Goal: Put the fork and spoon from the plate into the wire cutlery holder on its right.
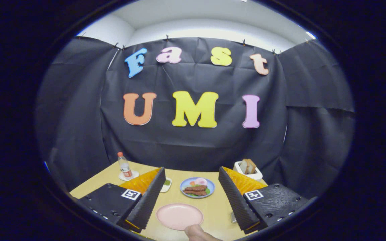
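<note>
Here the tongs [191,197] gape wide, gripping nothing, over a pink plate [179,216] — round, bare, glossy.

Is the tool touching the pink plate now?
Apart. In the gripper view the tool stands open, its fingers either side of the pink plate, bare table between.

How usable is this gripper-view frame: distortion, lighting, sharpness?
Gripper view: strong fisheye bending at the rim; even light, no glare; pink plate between the open gripper fingers is fairly sharp, food plate beyond is small but readable; wire holder mostly hidden behind a finger.
</note>
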